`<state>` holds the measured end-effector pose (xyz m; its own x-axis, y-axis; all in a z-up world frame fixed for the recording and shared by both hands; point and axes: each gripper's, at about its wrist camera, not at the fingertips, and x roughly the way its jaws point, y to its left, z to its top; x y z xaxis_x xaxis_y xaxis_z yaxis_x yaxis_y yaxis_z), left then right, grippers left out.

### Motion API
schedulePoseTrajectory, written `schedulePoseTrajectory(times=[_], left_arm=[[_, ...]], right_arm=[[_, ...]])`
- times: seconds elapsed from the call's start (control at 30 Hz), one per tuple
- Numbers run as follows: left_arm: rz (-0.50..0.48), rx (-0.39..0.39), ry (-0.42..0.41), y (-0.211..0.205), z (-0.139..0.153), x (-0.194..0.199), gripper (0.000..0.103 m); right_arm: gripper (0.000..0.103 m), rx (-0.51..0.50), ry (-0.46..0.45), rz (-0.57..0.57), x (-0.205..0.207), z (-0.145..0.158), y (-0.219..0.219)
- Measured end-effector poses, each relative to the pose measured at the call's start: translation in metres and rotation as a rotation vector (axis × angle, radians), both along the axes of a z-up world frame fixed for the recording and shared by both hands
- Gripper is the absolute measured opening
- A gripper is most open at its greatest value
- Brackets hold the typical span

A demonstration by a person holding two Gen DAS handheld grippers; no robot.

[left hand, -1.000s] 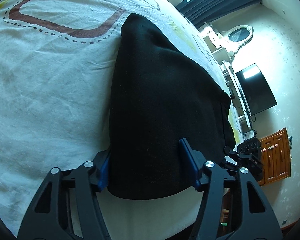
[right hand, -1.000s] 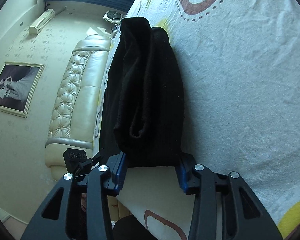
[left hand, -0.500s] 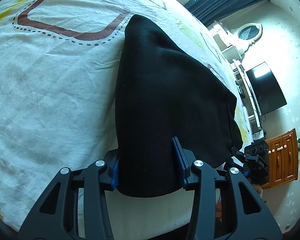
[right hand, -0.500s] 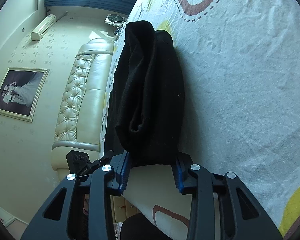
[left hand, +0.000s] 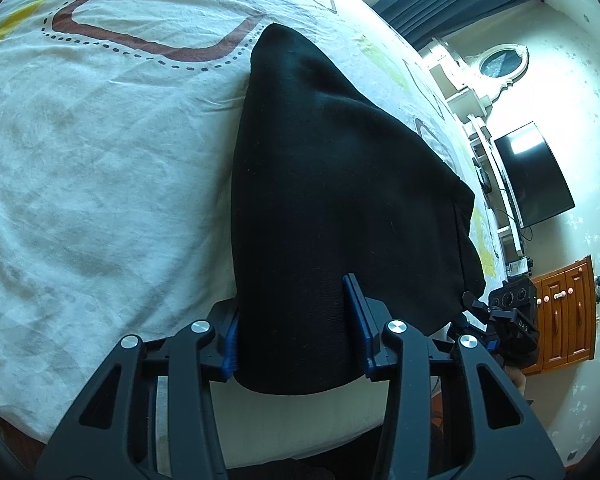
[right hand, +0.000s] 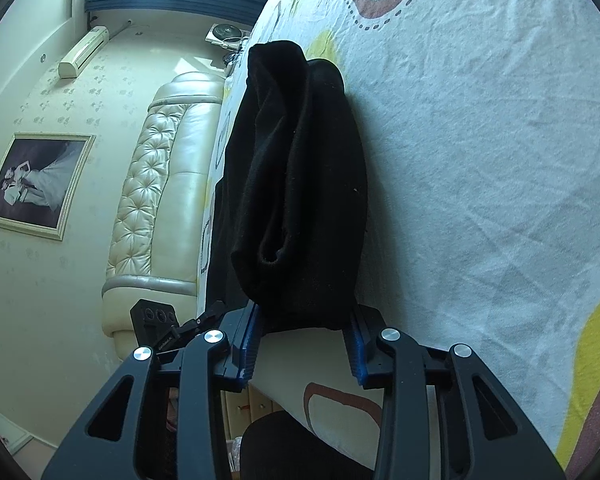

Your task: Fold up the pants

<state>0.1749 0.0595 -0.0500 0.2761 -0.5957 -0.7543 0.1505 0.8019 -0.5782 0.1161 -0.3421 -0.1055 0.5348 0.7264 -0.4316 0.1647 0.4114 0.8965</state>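
- You are holding the left hand-held gripper (left hand: 296, 332) with its blue pads pressing both sides of the near edge of the black pants (left hand: 340, 200), so it is gripping the fabric.
- You are holding the right hand-held gripper (right hand: 304, 340) at another part of the pants (right hand: 296, 184); its pads are sitting either side of the bunched cloth and are clamping it.
- The pants are lying on the bed (left hand: 100, 152), on a white sheet with brown and yellow shapes, reaching away from both grippers toward the far side.
- In the right wrist view the fabric is showing layered folds, with an open tube end facing the camera.
- A cream tufted headboard (right hand: 152, 200) is standing at one side of the bed.
- A wooden cabinet (left hand: 560, 316) is standing beside the wall, its doors shut; its contents are hidden.
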Motion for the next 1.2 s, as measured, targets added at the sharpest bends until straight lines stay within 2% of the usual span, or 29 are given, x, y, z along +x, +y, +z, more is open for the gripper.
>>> schedulePoseTrajectory(times=[0.9, 1.2], left_arm=[[-0.018, -0.042, 0.03, 0.009, -0.002, 0.006, 0.043], [-0.025, -0.053, 0.025, 0.013, -0.006, 0.005, 0.043]], right_arm=[[0.037, 0.007, 0.024, 0.022, -0.001, 0.004, -0.006], [0.037, 0.022, 0.032, 0.029, -0.001, -0.007, -0.014]])
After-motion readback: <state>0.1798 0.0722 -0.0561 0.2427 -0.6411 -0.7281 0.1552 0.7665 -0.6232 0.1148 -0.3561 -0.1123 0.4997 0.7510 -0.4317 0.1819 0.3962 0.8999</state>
